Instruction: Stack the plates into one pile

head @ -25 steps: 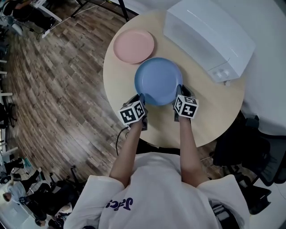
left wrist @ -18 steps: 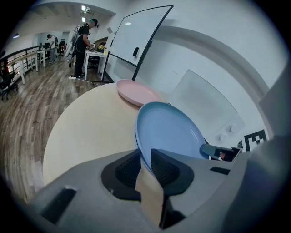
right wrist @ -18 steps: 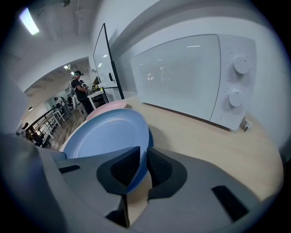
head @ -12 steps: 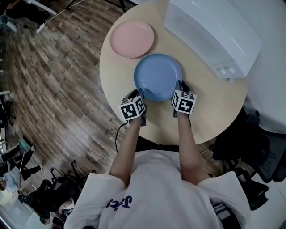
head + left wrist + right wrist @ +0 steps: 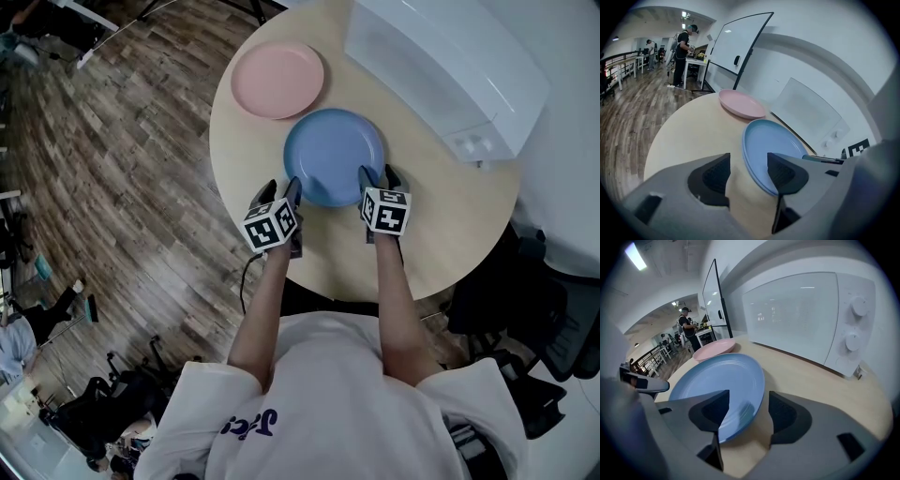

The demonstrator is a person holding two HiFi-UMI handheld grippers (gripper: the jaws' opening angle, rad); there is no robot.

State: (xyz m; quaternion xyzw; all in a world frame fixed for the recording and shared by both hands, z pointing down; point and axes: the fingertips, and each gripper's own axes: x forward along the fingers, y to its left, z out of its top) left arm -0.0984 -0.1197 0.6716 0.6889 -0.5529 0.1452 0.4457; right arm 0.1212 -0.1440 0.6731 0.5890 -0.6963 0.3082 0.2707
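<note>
Blue plate (image 5: 334, 156) newly loose between tongs (image 5: 283, 186) (image 5: 379, 172)

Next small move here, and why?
Probably back both off the blue plate: the left hand-held gripper and right hand-held gripper have just been opening, its rim loose between their jaws; the pink plate lies apart.

Body of left claw (image 5: 280, 190): grey shell, black ribbed pads (image 5: 715, 174), cube (image 5: 272, 228) with black-and-white square markers behind it. Body of right claw (image 5: 380, 175): same build, same kind of cube. Thin black cable (image 5: 246, 292) behind left claw. Person wears white short-sleeved shirt (image 5: 328, 403), dark blue lettering (image 5: 251, 427) on front.
</note>
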